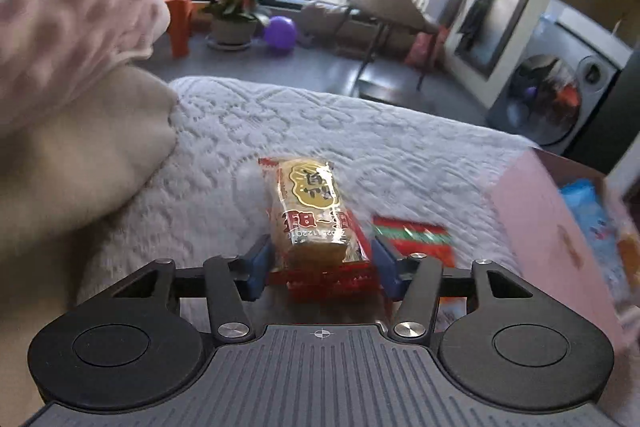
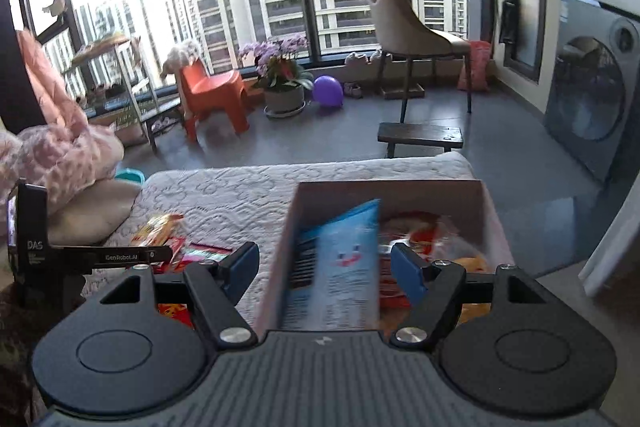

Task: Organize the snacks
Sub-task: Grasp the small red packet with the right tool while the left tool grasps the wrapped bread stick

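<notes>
Here, in the left wrist view, the left gripper [image 1: 322, 259] clasps a yellow snack pack [image 1: 310, 213] above the white bedspread [image 1: 360, 131], while in the right wrist view the right gripper [image 2: 326, 269] hangs unclenched over the pink box [image 2: 486, 203], a blue packet [image 2: 340, 263] standing loose between its jaws.

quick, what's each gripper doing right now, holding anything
left gripper: around the yellow snack pack, grip cannot be told.
right gripper: open above the cardboard box, blue packet between the fingers, not pinched.
</notes>
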`<state>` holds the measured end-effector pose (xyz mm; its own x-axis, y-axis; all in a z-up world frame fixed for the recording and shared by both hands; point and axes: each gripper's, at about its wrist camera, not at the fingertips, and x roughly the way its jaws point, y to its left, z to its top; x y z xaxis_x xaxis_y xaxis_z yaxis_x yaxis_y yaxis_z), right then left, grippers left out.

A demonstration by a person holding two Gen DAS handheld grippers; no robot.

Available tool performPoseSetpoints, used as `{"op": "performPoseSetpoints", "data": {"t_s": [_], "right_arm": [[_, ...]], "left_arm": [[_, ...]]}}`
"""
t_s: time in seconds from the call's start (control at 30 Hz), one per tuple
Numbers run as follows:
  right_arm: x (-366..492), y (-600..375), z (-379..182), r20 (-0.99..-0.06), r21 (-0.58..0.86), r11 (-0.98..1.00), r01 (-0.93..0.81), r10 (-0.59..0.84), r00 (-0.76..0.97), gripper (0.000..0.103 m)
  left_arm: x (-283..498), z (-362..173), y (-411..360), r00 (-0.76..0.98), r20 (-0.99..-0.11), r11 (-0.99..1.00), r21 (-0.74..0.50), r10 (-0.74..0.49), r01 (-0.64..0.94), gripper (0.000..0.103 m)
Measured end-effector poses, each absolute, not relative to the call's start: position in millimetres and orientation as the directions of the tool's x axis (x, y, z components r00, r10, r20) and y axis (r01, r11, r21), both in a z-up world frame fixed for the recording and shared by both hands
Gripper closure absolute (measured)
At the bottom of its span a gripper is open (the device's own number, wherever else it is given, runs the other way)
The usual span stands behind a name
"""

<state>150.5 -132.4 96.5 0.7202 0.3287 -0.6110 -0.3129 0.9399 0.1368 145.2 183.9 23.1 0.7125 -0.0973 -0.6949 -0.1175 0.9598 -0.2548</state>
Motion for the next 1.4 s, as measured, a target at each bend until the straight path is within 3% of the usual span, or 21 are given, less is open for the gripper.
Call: {"op": "performPoseSetpoints", "data": {"t_s": [0.17, 0.37, 0.6, 0.73, 0.77, 0.8, 0.83, 0.9, 1.4], "right_arm": [[147, -89, 98, -0.637, 0.069, 0.935, -0.347, 0.309, 0.706, 0.03], [149, -22, 89, -0.678, 0.092, 0.892, -0.442, 0.381, 0.628, 0.03], [180, 69, 58, -0.755, 0.146, 0.838, -0.526, 0.438, 0.488, 0.03], [208, 116, 31, -0.815, 0.088, 0.831, -0.549, 0.377, 0.44, 0.03], [214, 120, 25, -0.832, 0.09, 0.833, -0.545, 0.364, 0.419, 0.032], [219, 123, 19, -0.846, 0.092, 0.84, -0.535, 0.349, 0.403, 0.04], [220, 122, 17, -0.848, 0.082, 0.845, -0.528, 0.337, 0.408, 0.041], [214, 117, 21, -0.839, 0.075, 0.837, -0.542, 0.347, 0.419, 0.054], [108, -36, 53, -0.824, 0.129, 0.839, -0.528, 0.387, 0.414, 0.054]], "left_arm": [[89, 22, 174, 0.724, -0.667, 0.943, -0.326, -0.176, -0.071, 0.045], [19, 18, 163, 0.706, -0.675, 0.929, -0.364, -0.215, -0.065, 0.045], [-13, 22, 156, 0.679, -0.688, 0.927, -0.373, -0.257, -0.028, 0.045], [-17, 20, 163, 0.679, -0.681, 0.915, -0.401, -0.273, -0.035, 0.045], [-17, 20, 165, 0.679, -0.68, 0.913, -0.407, -0.277, -0.036, 0.045], [-18, 19, 166, 0.679, -0.678, 0.91, -0.413, -0.281, -0.036, 0.045], [-19, 19, 166, 0.68, -0.676, 0.908, -0.416, -0.284, -0.035, 0.045], [-19, 19, 167, 0.681, -0.674, 0.907, -0.42, -0.286, -0.035, 0.045], [-12, 20, 146, 0.656, -0.686, 0.914, -0.406, -0.313, 0.011, 0.045]]}}
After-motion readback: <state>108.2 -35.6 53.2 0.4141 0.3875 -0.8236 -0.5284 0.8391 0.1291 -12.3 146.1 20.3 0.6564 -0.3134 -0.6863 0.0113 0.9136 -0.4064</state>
